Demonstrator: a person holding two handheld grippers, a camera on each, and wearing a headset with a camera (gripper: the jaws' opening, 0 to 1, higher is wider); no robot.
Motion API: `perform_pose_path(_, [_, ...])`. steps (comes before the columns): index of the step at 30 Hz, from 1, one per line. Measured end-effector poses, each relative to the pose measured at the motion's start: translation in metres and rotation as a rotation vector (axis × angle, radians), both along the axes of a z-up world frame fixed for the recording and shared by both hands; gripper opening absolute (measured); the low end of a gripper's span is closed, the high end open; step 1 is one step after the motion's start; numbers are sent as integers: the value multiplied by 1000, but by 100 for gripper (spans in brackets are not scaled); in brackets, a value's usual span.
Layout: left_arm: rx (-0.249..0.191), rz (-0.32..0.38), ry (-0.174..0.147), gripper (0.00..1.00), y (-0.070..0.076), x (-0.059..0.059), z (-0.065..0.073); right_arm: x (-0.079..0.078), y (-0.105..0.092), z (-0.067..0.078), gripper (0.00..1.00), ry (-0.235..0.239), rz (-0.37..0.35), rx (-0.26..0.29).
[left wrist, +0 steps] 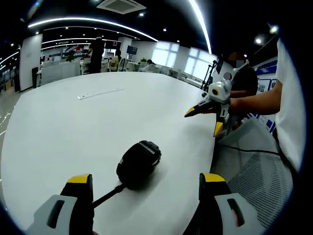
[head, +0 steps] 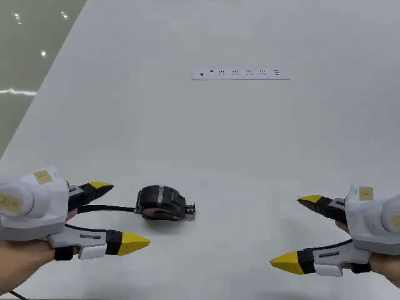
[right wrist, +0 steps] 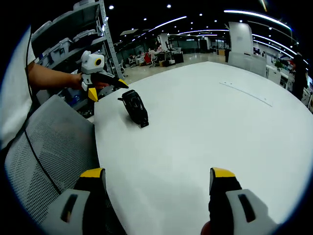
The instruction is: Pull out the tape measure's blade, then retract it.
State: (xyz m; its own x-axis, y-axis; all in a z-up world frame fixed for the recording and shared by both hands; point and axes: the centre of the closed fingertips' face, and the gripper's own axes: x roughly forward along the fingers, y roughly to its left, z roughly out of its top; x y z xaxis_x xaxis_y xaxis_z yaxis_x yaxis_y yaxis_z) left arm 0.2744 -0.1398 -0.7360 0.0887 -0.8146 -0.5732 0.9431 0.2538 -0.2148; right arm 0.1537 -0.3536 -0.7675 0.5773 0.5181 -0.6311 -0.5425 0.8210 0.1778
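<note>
Tape measure (head: 161,203) sits untouched, nothing pulled out yet, with my left gripper (head: 128,212) and right gripper (head: 286,231) both wide open and empty.

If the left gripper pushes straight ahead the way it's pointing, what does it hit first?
Probably the tape measure, lying just ahead in line with the left gripper and its open jaws. Its black strap trails toward the gripper and may touch first.
</note>
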Motion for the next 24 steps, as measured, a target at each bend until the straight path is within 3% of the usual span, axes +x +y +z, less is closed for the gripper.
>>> perform_pose_path(8, [25,-59,0,85,-9,1,-11,10,7,-5,85,-7,32,8])
perform_pose_path(24, [81,-187,-43,70,-25,12,-30,31,17,-12,82,-3,108,6])
